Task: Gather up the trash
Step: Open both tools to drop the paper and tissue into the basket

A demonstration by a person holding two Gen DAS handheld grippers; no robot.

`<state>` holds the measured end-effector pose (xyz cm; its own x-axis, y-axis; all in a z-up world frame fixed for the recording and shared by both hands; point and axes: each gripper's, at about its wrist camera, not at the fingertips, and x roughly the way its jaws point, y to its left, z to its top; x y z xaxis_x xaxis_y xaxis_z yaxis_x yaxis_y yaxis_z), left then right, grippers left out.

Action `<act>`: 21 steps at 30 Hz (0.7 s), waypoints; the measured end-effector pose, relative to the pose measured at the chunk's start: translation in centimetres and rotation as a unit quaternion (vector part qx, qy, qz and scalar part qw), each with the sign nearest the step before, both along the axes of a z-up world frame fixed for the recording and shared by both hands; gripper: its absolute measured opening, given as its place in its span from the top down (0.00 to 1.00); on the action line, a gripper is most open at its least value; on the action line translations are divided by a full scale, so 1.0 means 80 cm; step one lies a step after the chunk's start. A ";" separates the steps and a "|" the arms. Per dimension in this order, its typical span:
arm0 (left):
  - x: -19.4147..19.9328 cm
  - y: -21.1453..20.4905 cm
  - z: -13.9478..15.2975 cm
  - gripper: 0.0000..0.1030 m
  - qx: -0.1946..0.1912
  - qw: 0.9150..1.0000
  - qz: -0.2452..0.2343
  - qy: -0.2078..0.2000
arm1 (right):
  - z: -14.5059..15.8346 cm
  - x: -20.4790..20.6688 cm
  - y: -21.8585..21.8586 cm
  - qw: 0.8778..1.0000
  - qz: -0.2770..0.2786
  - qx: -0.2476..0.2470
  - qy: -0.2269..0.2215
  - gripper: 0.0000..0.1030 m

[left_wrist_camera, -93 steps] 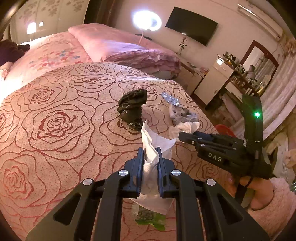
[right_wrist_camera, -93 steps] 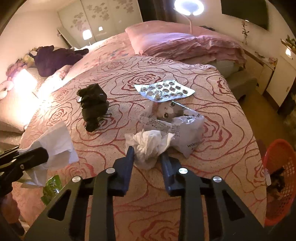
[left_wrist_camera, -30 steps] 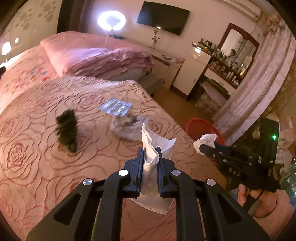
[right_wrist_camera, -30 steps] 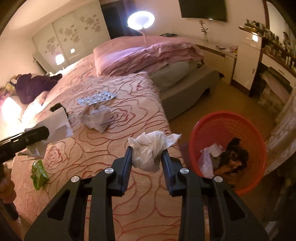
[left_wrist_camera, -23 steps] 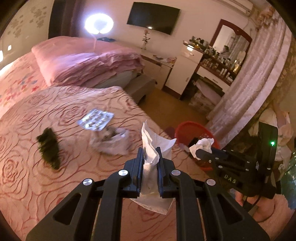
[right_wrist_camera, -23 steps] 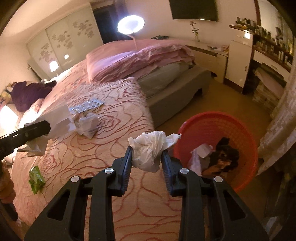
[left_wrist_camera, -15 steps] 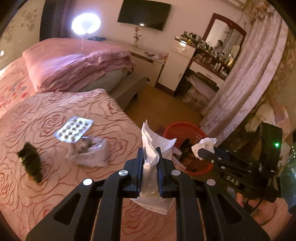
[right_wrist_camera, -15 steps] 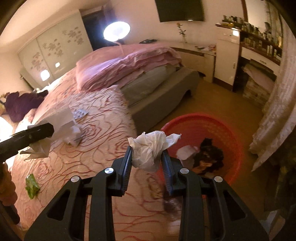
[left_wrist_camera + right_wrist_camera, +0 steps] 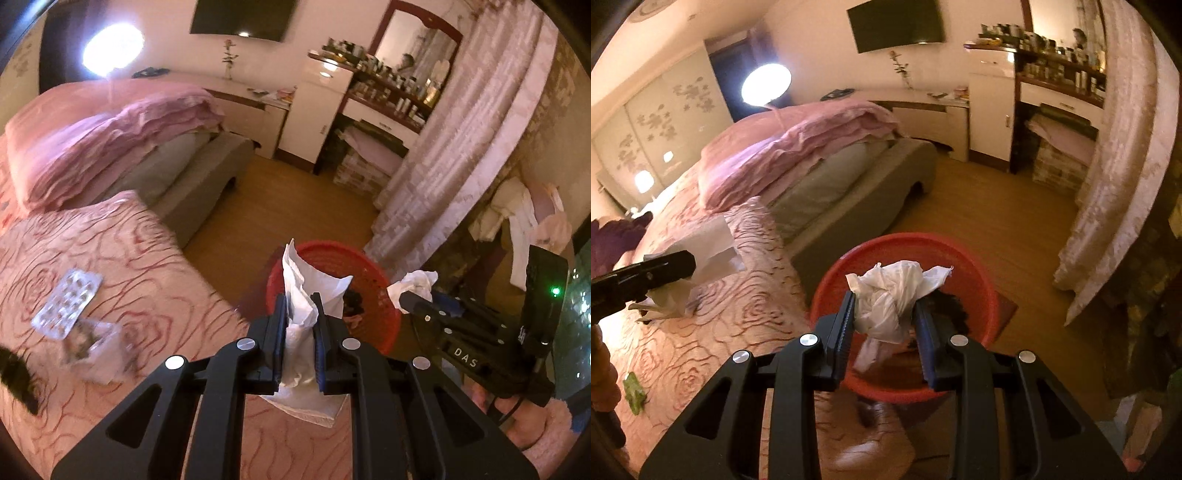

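The left gripper (image 9: 300, 314) clamps a white tissue (image 9: 306, 288) and the right gripper (image 9: 886, 314) pinches a crumpled tissue wad (image 9: 894, 295), both above the red basket (image 9: 960, 254) beside the bed (image 9: 746, 302)

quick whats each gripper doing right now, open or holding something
left gripper: jaws shut on a folded white tissue.
right gripper: jaws shut on a crumpled white tissue wad.

basket (image 9: 975, 273) mouth open from above; bed edge (image 9: 783, 258) left | curtain (image 9: 1115, 206) right | floor (image 9: 997, 214) bare beyond
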<state>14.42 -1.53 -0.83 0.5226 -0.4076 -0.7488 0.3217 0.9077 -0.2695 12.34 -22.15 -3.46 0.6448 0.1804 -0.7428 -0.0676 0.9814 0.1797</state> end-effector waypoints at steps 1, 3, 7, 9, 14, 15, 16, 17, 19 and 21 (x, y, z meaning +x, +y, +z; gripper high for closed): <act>0.006 -0.009 -0.002 0.88 0.005 1.000 -0.006 0.001 | -0.003 0.002 -0.003 1.000 -0.002 -0.001 0.002 0.70; 0.015 -0.022 -0.009 0.88 0.010 1.000 -0.014 0.008 | -0.006 0.005 -0.007 1.000 -0.004 -0.001 0.005 0.70; 0.038 -0.047 -0.029 0.88 0.009 0.999 -0.027 0.033 | -0.013 0.012 -0.016 1.000 -0.011 -0.001 0.010 0.70; 0.046 -0.055 -0.038 0.88 0.008 0.998 -0.033 0.043 | -0.017 0.017 -0.023 1.000 -0.015 -0.001 0.014 0.69; 0.065 -0.078 -0.063 0.88 0.022 0.997 -0.044 0.065 | -0.032 0.026 -0.036 0.999 -0.024 0.000 0.028 0.69; 0.068 -0.082 -0.068 0.88 0.024 0.996 -0.045 0.068 | -0.035 0.028 -0.037 0.999 -0.025 0.001 0.031 0.69; 0.072 -0.087 -0.072 0.88 0.029 0.996 -0.047 0.072 | -0.037 0.029 -0.038 0.999 -0.026 0.002 0.033 0.69; 0.075 -0.090 -0.076 0.88 0.031 0.996 -0.047 0.075 | -0.041 0.031 -0.040 0.999 -0.027 0.003 0.037 0.69; 0.081 -0.093 -0.080 0.86 0.026 0.995 -0.050 0.085 | -0.049 0.035 -0.044 0.999 -0.029 0.004 0.044 0.69; 0.083 -0.097 -0.083 0.79 0.025 0.995 -0.051 0.085 | -0.055 0.040 -0.046 0.998 -0.030 0.005 0.051 0.69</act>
